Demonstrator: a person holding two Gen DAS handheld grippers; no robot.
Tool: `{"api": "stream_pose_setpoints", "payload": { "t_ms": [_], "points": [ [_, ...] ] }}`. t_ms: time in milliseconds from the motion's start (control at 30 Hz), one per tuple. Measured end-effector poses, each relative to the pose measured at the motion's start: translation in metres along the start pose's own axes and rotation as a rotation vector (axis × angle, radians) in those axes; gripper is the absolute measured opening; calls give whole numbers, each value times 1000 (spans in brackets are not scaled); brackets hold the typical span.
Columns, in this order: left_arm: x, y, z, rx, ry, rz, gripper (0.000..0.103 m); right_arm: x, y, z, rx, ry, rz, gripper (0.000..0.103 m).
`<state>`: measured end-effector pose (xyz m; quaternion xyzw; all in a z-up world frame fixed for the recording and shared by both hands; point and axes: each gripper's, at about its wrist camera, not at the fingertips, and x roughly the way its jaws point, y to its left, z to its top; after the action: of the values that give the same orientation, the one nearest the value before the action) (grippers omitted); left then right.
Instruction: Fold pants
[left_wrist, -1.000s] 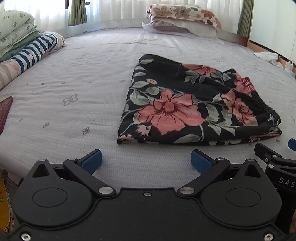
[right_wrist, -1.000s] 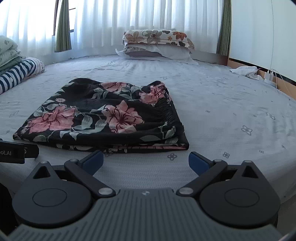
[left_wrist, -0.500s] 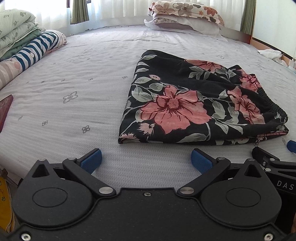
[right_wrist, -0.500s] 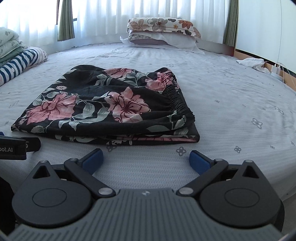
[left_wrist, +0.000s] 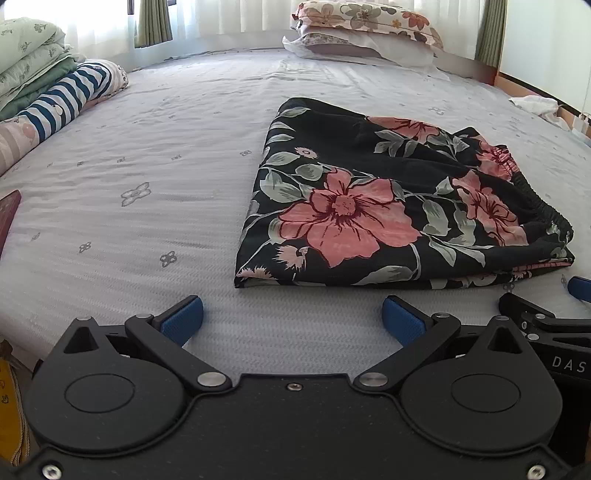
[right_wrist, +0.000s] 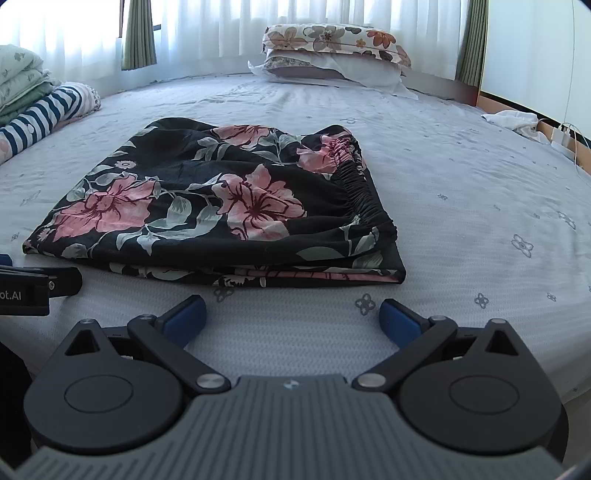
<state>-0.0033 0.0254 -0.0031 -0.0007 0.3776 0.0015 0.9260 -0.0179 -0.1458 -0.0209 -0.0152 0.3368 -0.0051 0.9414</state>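
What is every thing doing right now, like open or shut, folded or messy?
Floral pants: folded, lying flat on the bed, nothing touching them.
Left gripper: fingers open, empty, in front of the pants.
Right gripper: fingers open, empty, in front of the pants.
Pillows: stacked at the far end of the bed.
Striped bedding: rolled up at the left edge.
Green quilts: folded and stacked.
Curtains: drawn shut.

My left black two-finger gripper (left_wrist: 291, 319) wears blue pads (left_wrist: 183, 319) and silver screws — my right gripper (right_wrist: 291, 317) has a ribbed grey body, same pads.
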Motion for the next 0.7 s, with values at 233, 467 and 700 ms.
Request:
{"api": "stream_pose_setpoints", "payload": {
  "t_ms": [233, 467, 700],
  "points": [
    [1, 0, 2, -3, 13, 3, 103, 0, 0, 0, 0, 4, 1, 103],
    [1, 0, 1, 1, 7, 6, 103, 0, 0, 0, 0, 3, 1, 103],
    [2, -1, 0, 5, 6, 8, 103, 0, 0, 0, 0, 3, 1, 103]
  ]
}}
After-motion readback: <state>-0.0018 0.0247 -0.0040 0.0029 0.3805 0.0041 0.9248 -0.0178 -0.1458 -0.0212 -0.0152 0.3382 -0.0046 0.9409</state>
